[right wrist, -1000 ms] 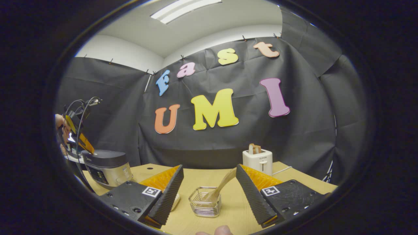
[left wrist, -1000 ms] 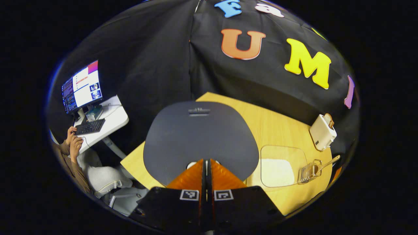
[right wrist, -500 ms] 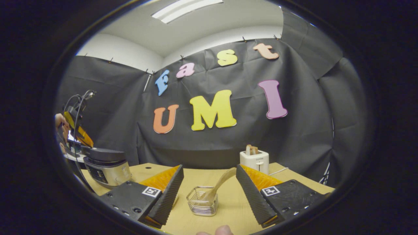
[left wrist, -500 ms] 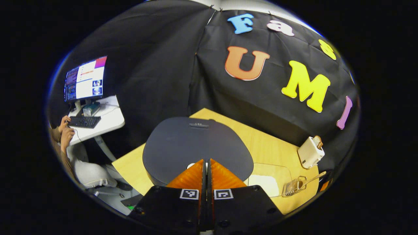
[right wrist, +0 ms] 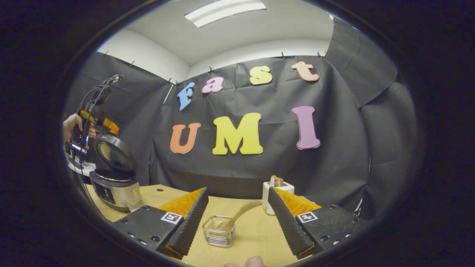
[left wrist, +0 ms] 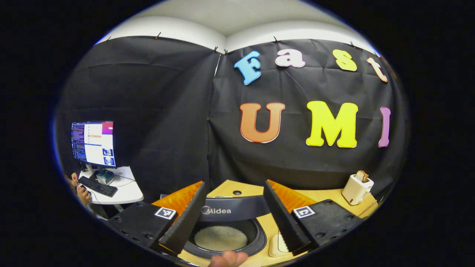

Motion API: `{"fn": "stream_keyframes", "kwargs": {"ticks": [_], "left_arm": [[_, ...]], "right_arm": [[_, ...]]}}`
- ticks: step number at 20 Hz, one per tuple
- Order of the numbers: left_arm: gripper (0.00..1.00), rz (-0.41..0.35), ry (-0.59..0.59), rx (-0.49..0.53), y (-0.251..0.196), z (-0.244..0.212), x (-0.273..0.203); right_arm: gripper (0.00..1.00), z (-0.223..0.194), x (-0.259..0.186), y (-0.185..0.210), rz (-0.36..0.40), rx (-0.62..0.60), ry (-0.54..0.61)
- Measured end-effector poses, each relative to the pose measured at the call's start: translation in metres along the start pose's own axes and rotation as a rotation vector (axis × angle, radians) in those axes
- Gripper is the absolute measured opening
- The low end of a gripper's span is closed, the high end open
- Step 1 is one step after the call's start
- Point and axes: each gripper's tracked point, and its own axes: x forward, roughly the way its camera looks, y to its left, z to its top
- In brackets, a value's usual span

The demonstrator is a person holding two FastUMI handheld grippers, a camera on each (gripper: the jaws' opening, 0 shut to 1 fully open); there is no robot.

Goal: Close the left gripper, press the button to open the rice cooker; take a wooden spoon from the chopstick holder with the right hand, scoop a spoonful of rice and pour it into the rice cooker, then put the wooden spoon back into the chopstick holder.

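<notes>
The rice cooker (left wrist: 226, 222) has the word "Midea" in pale letters on its dark band, seen in the left gripper view. Its lid (right wrist: 113, 154) is up and tilts back, and white rice (left wrist: 220, 238) lies in the round pot.

The left gripper (left wrist: 233, 218) hangs over the open pot with its jaws spread wide and nothing between them. In the right gripper view, a hand (right wrist: 72, 124) holds it up high above the cooker.

The right gripper (right wrist: 237, 218) has its jaws spread apart too, with nothing in them. Between them, farther off, sits the chopstick holder (right wrist: 219, 231), a small wire basket. The wooden spoon (right wrist: 237, 217) stands in it, leaning. Its long handle points up and to the right, toward the white toaster (right wrist: 272, 194). The toaster has bread sticking out of its top.

All these things sit on a light wood worktop (right wrist: 256, 233). The cooker is at its left end, well apart from the basket. A clear tub (left wrist: 276, 245) sits just beside the cooker.

Black cloth hangs behind the worktop. A white ceiling with a long light (right wrist: 226, 9) is above. Off to the side, a white desk (left wrist: 120, 187) carries a lit screen (left wrist: 93, 143) and a keyboard (left wrist: 98, 186).
</notes>
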Motion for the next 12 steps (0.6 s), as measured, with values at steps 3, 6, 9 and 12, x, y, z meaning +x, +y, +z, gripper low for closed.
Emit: {"fn": "stream_keyframes", "kwargs": {"ticks": [3,6,9,12], "left_arm": [[1.0,-0.018,-0.083,0.019,-0.008,0.012,-0.016],[1.0,-0.044,-0.131,0.056,-0.016,0.007,-0.037],[0.94,-0.085,-0.159,0.091,-0.035,-0.008,-0.055],[1.0,-0.111,-0.161,0.094,-0.048,-0.021,-0.069]], "right_arm": [[0.96,-0.004,0.001,-0.005,-0.005,0.001,0.018],[0.96,-0.01,0.003,-0.003,0.004,0.03,0.052],[0.96,-0.024,0.005,-0.001,0.009,0.048,0.097],[0.96,-0.041,0.007,0.006,0.019,0.071,0.152]]}}
